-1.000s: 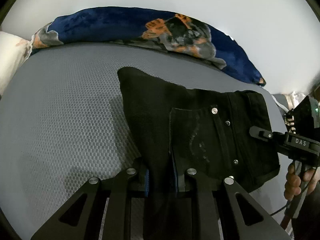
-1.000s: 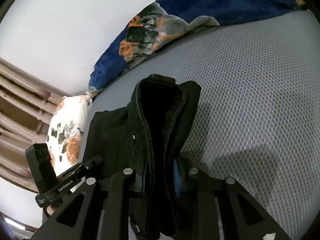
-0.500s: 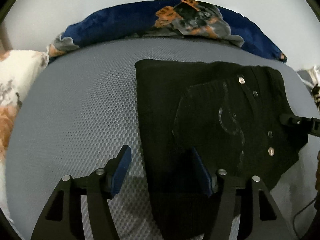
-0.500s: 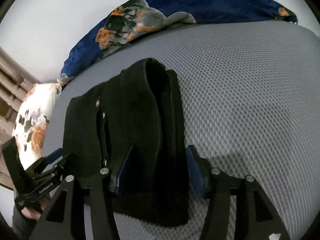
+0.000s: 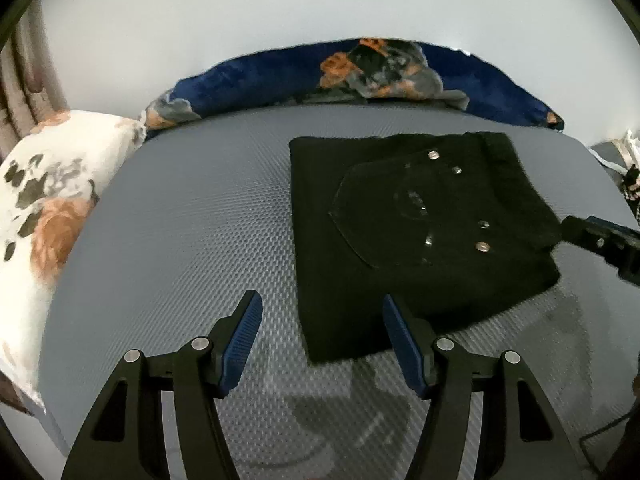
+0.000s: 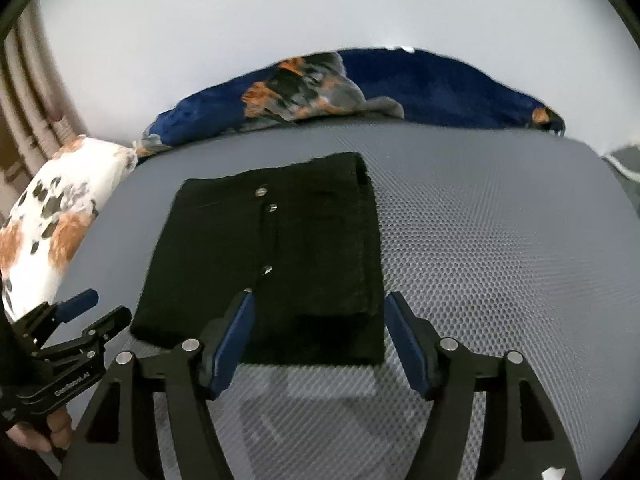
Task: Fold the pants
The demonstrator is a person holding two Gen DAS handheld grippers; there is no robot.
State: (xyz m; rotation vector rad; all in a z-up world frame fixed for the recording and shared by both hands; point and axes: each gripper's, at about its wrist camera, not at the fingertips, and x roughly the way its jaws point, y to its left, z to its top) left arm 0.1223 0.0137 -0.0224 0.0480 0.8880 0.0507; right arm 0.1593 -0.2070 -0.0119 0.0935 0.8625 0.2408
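Where the views show it whole:
Pants point(image 5: 400, 240): black, folded into a flat block, lying free on the grey bed point(image 5: 180, 240); folded-under layers hidden.
Left gripper point(image 5: 322, 340): fingers spread, nothing pinched; the pants' near corner lies between the tips.
Right gripper point(image 6: 316, 336): fingers opening, nothing pinched; near edge of the pants below them. In the left view, only its tip shows.
Blanket point(image 5: 360, 76): blue, along the far edge.
Pillow point(image 5: 44, 200): cut off at left.
Hand point(image 6: 44, 436): mostly hidden.

Black tongs point(image 5: 322, 336), blue ribbed pads point(image 5: 240, 340), silver screws, possibly white lettering
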